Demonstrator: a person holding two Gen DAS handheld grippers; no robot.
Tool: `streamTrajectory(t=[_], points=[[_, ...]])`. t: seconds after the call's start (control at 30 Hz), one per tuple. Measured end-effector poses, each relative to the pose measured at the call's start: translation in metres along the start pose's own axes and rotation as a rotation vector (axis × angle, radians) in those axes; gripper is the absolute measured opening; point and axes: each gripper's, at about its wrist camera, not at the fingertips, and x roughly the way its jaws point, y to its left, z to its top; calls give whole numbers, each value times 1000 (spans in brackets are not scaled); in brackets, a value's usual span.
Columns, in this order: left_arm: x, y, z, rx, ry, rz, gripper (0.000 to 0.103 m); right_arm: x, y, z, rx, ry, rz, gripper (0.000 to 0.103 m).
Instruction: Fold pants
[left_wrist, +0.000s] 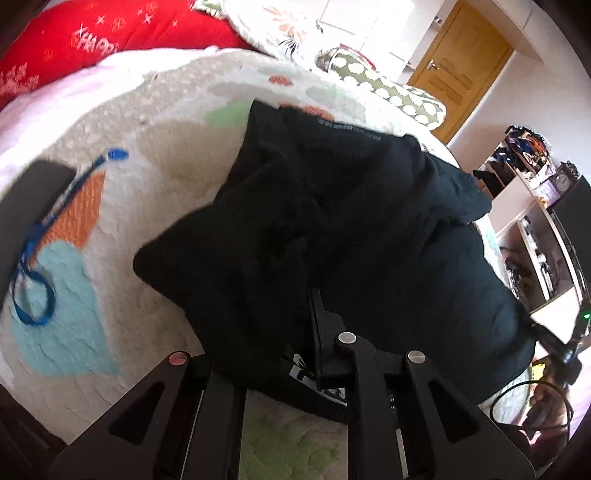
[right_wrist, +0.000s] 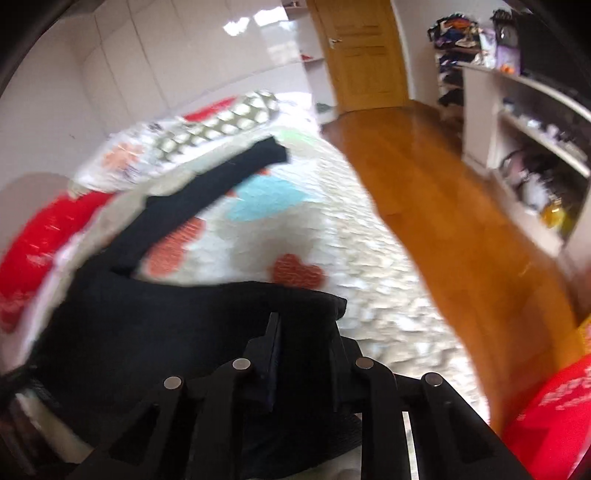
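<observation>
The black pants (left_wrist: 332, 236) lie bunched on a quilted bedspread (left_wrist: 147, 122) with coloured patches. My left gripper (left_wrist: 295, 325) reaches into the near edge of the pants; the cloth covers the left finger, so only the right finger (left_wrist: 317, 314) shows. In the right wrist view the pants (right_wrist: 166, 317) drape over my right gripper (right_wrist: 303, 332), and one leg (right_wrist: 229, 173) stretches away across the bed. The right gripper's fingers (right_wrist: 273, 343) stand close together with black cloth between them.
A dark object with a blue lanyard (left_wrist: 40, 229) lies on the bed at the left. A red blanket (left_wrist: 92, 37) and a spotted pillow (left_wrist: 388, 92) are at the far side. Wooden floor (right_wrist: 461, 221), shelves (right_wrist: 535, 129) and a door (right_wrist: 362, 51) lie to the right.
</observation>
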Motion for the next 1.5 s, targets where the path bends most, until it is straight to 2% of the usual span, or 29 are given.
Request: streamTrajectory(t=[0.07,0.13,0.17,0.2,0.3,0.37,0.43,0.5,0.7,0.8,0.9,1.0,1.07,1.1,1.17,1.23,1.27,1.3,1.33,1.4,1.43,1.5], points=[[-4,4,-2,-6,-3,-19,17,7,0,-4,-7,22,-13,22],[-12,8,-2,-6,6,-19,28,-1,-4,0,14,18,-24,35],[-17,10,-2,-4,2,-6,35,-8,-7,3,37,6,-43,39],[-26,13,-2,4,-11,15,38,-15,-11,4,47,-9,-49,42],[-46,24,-1,21,-46,40,45,-38,2,12,8,-78,-65,42],[-57,33,2,16,-78,83,45,-43,19,17,-35,-98,3,43],[-61,43,12,3,-94,94,48,-39,40,20,-74,-90,79,43],[-57,49,25,-13,-91,91,63,-27,67,21,-123,-63,155,43],[-18,43,78,12,-53,47,65,13,137,18,-232,27,287,43],[11,35,109,48,-33,78,65,34,158,19,-238,65,355,43],[49,33,139,75,15,87,65,52,171,16,-250,95,354,43],[86,40,162,58,73,104,65,58,175,10,-260,76,356,49],[105,41,174,48,94,88,66,59,177,8,-274,68,374,56],[110,40,181,57,89,73,73,60,178,8,-279,67,389,61],[120,34,190,93,96,51,78,62,180,7,-283,68,407,65],[127,28,195,125,102,47,78,63,181,7,-286,67,408,66],[128,24,195,147,100,45,72,63,181,7,-285,66,410,66],[130,16,193,192,98,54,44,62,181,6,-281,66,414,66],[131,10,191,222,96,60,39,63,180,7,-275,65,419,66],[125,0,186,255,76,41,16,60,177,7,-255,56,422,63],[120,-4,185,257,71,22,15,55,172,8,-239,44,408,60],[95,-15,180,283,12,5,14,48,165,11,-194,17,381,60]])
